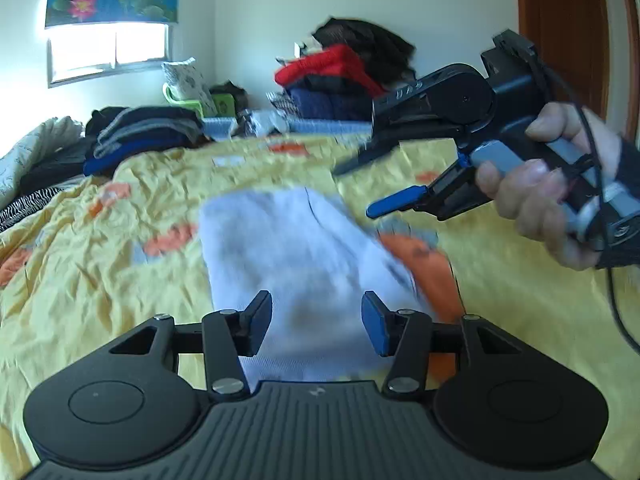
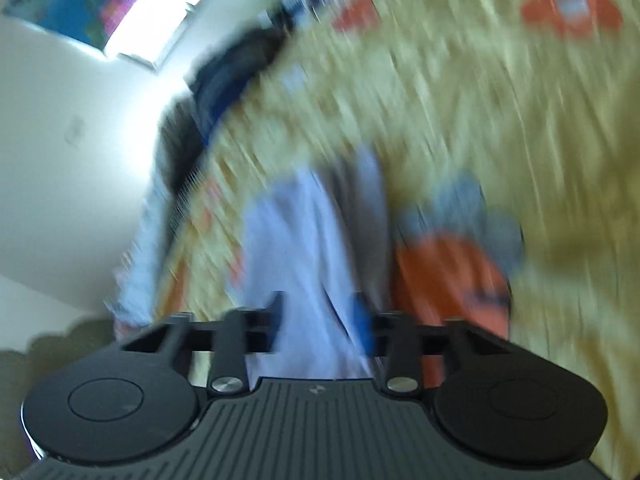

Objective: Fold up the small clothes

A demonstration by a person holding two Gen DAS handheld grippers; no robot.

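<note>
Two views, and the left wrist one is the sharper. The left gripper (image 1: 316, 322), matte black with ribbed housing and a blue pad on one finger, hangs over a pale lavender garment (image 1: 296, 248), a soft, slightly fuzzy rectangle lying flat on the bed. Its jaws are spread, and the cloth shows between them without being pinched. An orange garment (image 1: 428, 264) with a grey edge lies just beside the lavender one at 3 o'clock. Beneath both is a crumpled yellow bedsheet (image 1: 100, 280) printed with orange and grey blocks. At 2 o'clock a hand (image 1: 548, 196) grips the right gripper (image 1: 368, 186), whose slim blue-tipped fingers stand apart with nothing between them. At 10 o'clock sits a stack of folded dark clothes (image 1: 144, 136); at 12 o'clock is a heap of red, navy and black clothing (image 1: 340, 76).

The right wrist view is heavily smeared. The right gripper (image 2: 320, 320) points at the same lavender garment (image 2: 296, 248), which appears as a long pale strip running up from the jaws; these are parted, and the blur hides whether they touch cloth. The orange garment (image 2: 448, 276) lies at 3 o'clock, rounded, with grey along its top. The yellow bedsheet (image 2: 480, 120) fills the upper right.
</note>
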